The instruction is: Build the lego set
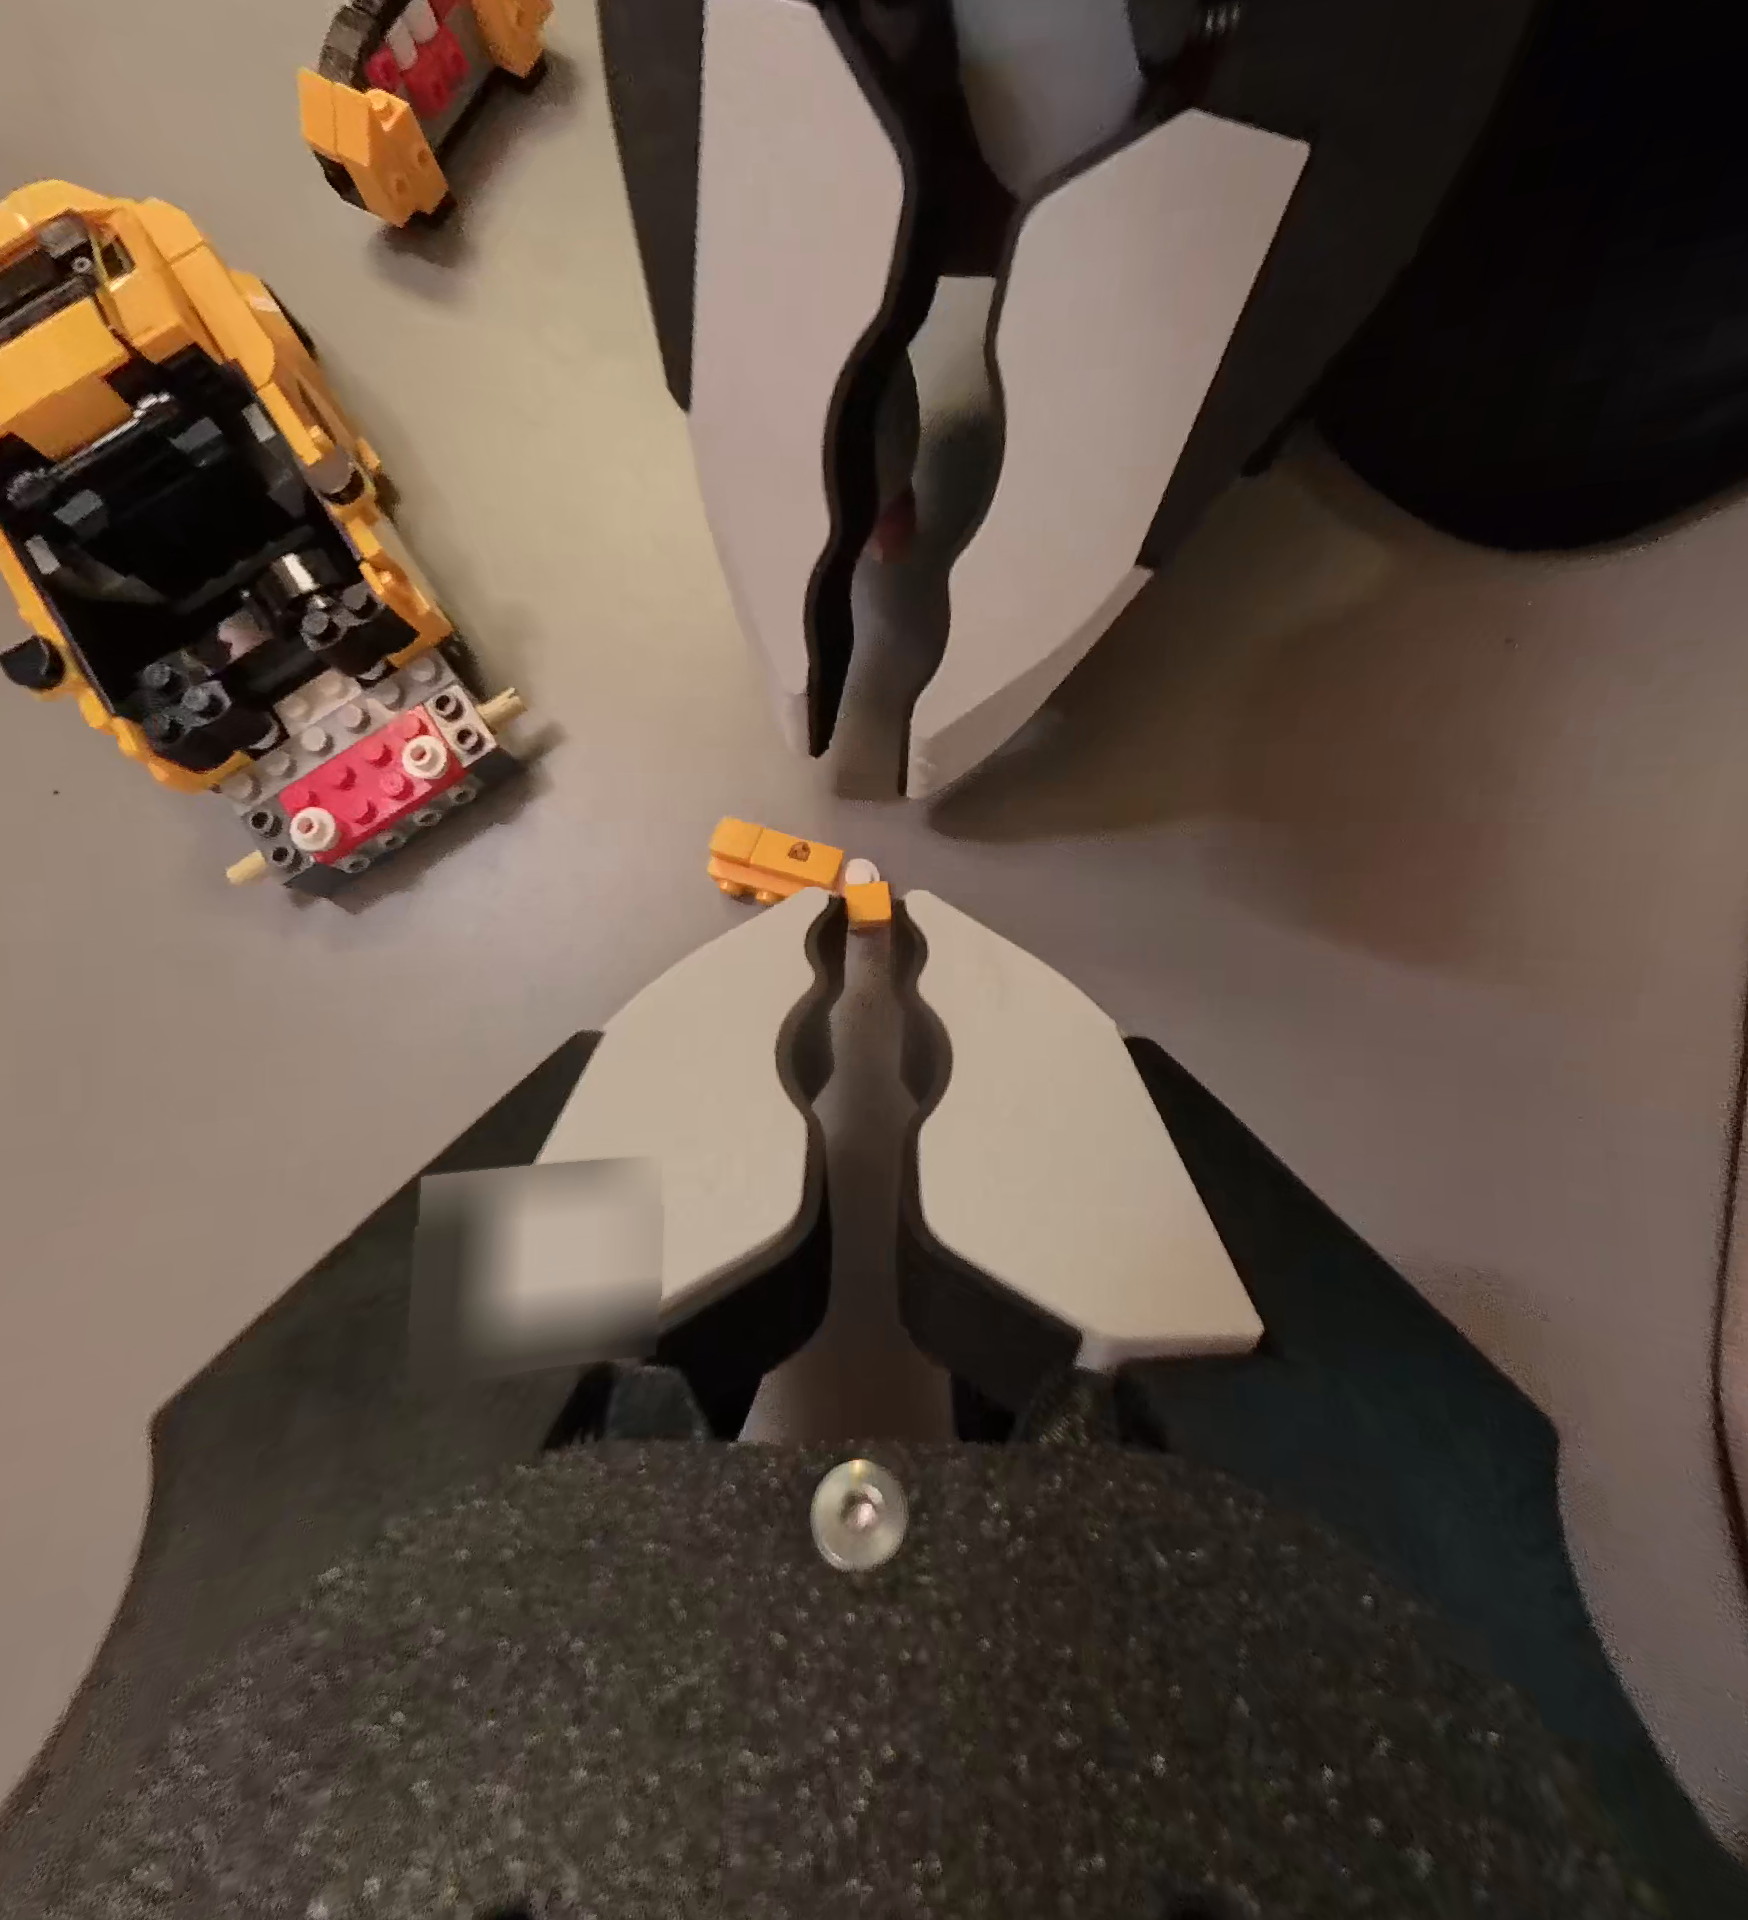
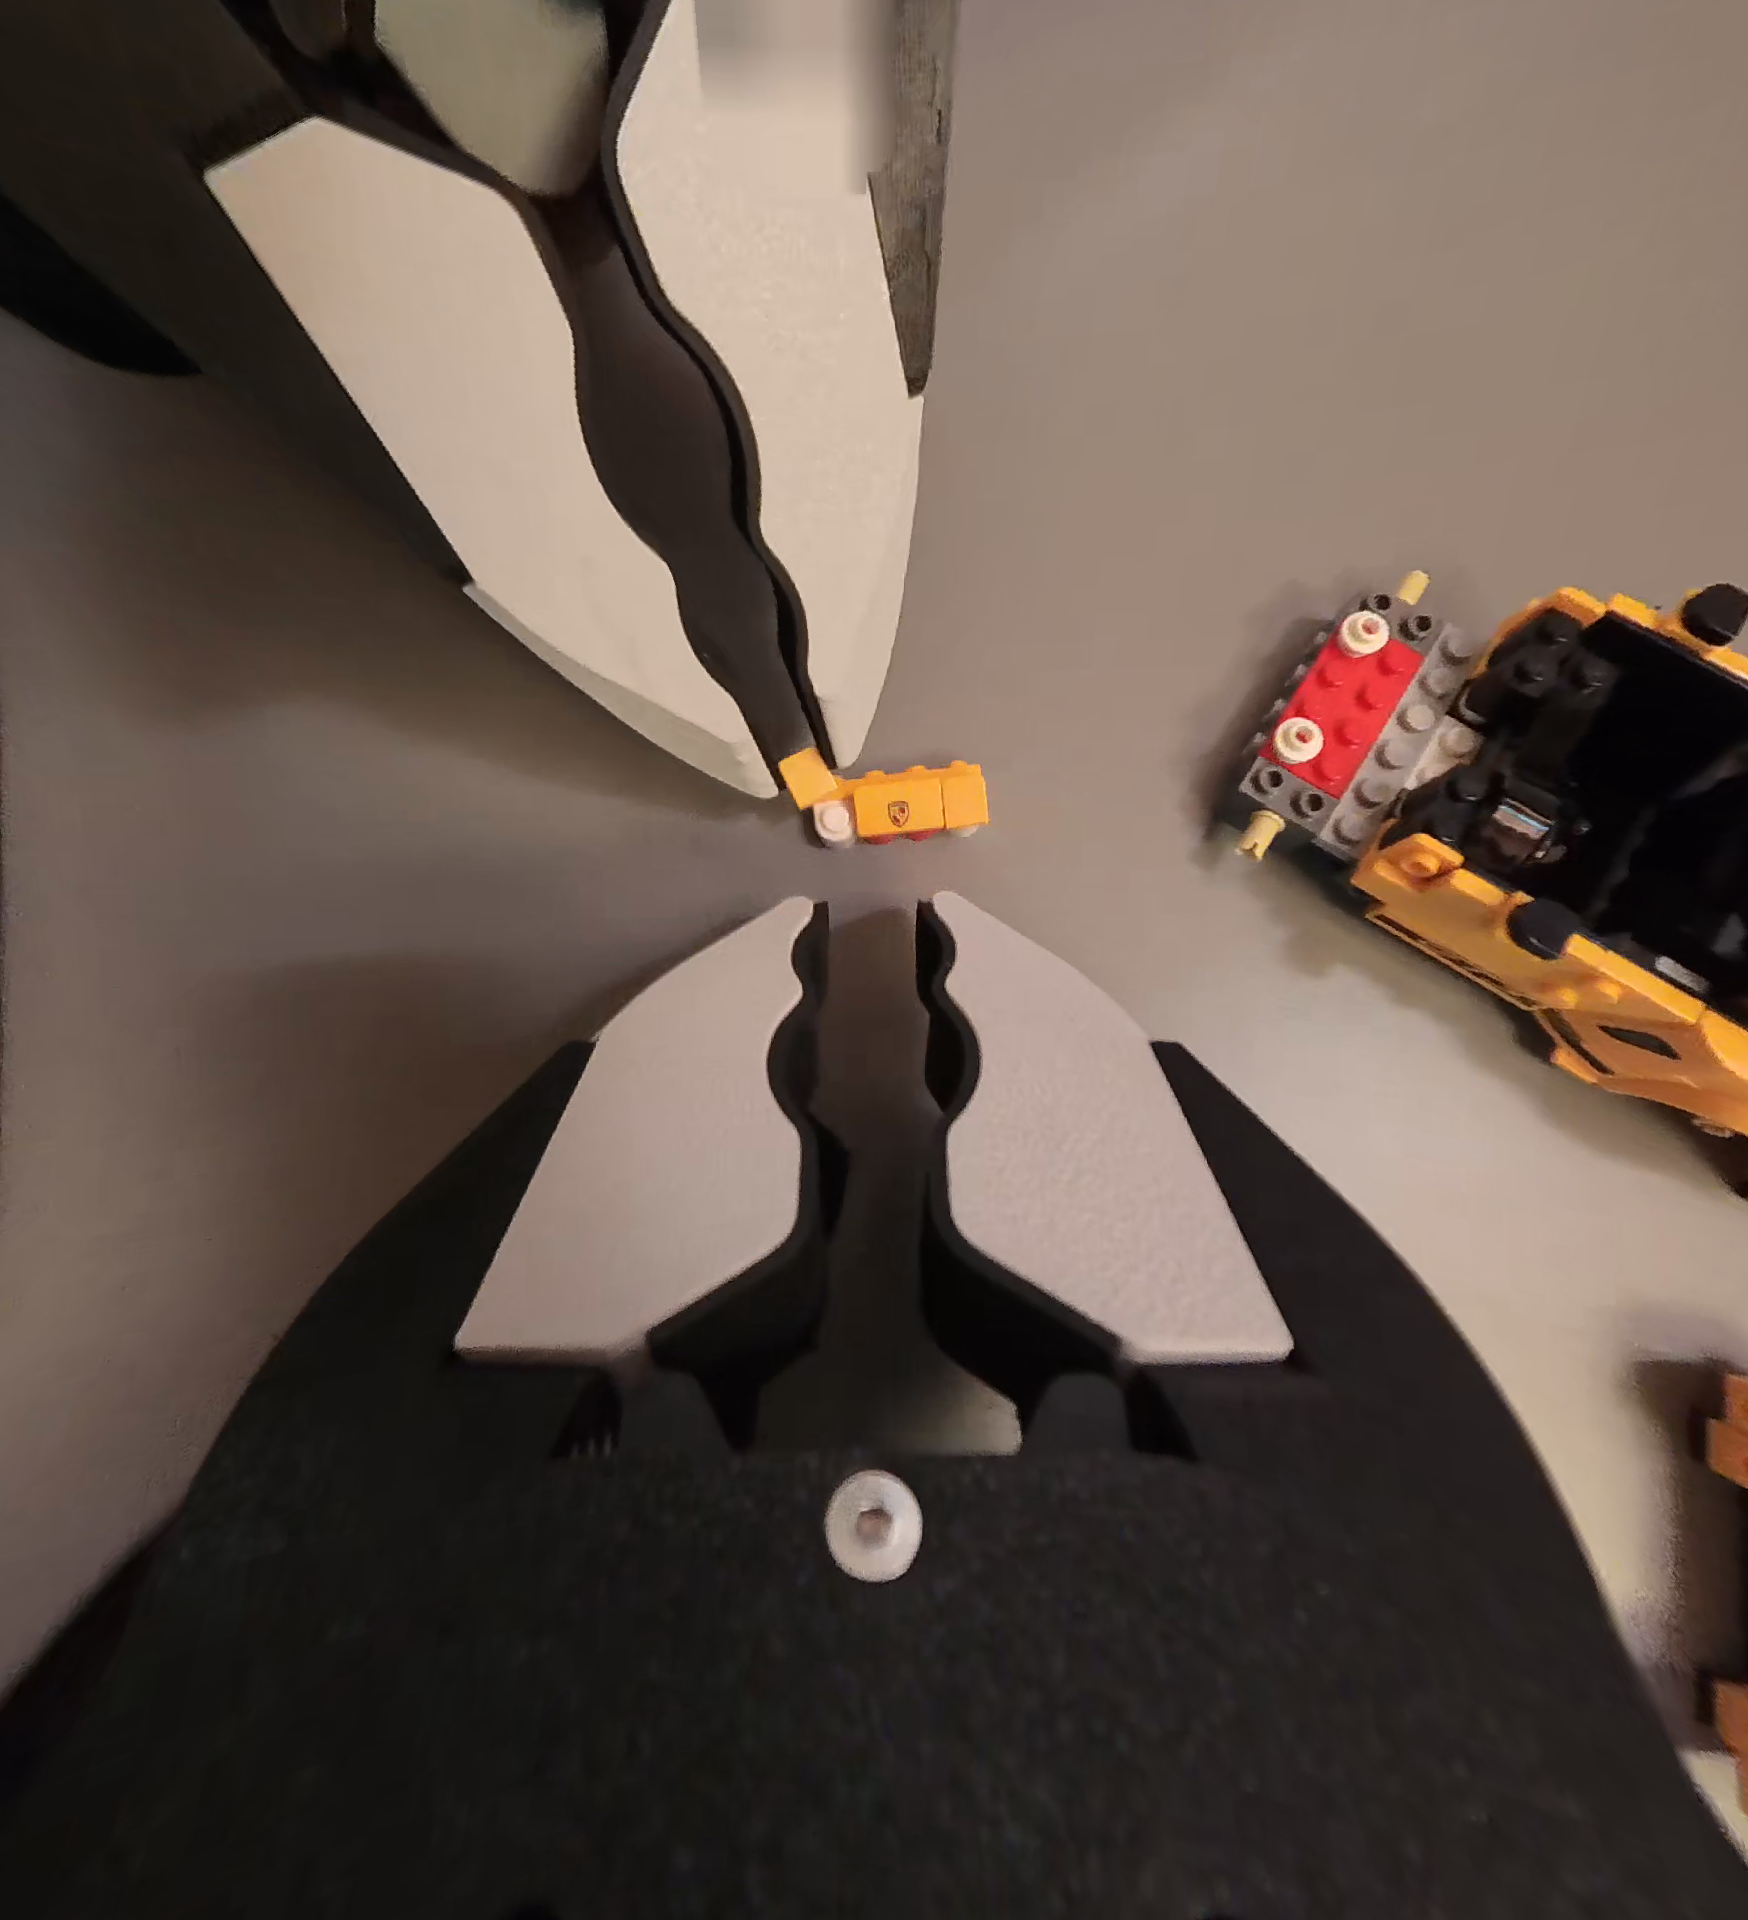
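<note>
My left claw pinches a small yellow tile at the end of the little yellow sub-assembly on the worktop; right claw hangs released beside it. Unbraced, that sub-assembly could skid away.

Plain grey tabletop, hobby or lab bench, kind of room cannot be told

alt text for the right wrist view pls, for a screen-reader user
The left gripper comes in from the top and pinches a small orange brick at the end of a little orange sub-assembly lying on the grey table. The right gripper sits just short of it, jaws slightly apart and empty. A part-built orange and black car lies to the right.
</note>
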`<state>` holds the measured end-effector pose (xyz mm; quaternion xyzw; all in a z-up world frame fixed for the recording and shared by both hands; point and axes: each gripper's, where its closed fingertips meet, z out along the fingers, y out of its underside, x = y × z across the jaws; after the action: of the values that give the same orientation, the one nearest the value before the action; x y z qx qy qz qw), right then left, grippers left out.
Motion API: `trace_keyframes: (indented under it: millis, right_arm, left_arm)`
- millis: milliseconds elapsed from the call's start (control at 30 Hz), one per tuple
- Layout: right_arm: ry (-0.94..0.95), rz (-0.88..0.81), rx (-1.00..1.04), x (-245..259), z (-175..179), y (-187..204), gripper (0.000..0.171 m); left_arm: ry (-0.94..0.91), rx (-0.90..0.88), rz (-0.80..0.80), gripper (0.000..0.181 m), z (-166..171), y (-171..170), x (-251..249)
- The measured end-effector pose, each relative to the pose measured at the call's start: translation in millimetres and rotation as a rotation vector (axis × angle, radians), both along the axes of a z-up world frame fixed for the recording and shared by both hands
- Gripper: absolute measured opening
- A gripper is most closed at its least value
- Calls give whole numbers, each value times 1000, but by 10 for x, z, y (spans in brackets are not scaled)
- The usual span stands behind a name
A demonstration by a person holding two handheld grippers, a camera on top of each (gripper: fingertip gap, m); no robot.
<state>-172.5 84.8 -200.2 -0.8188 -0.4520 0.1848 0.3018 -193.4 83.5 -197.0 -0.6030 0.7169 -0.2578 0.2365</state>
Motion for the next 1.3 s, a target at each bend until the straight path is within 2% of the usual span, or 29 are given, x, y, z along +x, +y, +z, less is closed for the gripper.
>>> trace_keyframes:
  millis: [633,833,1067,1300]
  right_arm:
    - [11,8,25,-36,-12,26,16]
    - [28,16,65,-70,37,41,10]
    - [30,121,167,-189,82,-18,15]
    - [-10,132,204,-194,35,4,16]
  left_arm:
    - [-37,180,-72,10,-7,36,54]
    - [-43,181,-74,11,3,35,52]
    - [-47,189,-74,11,12,43,36]
    - [-57,169,-65,10,15,44,33]
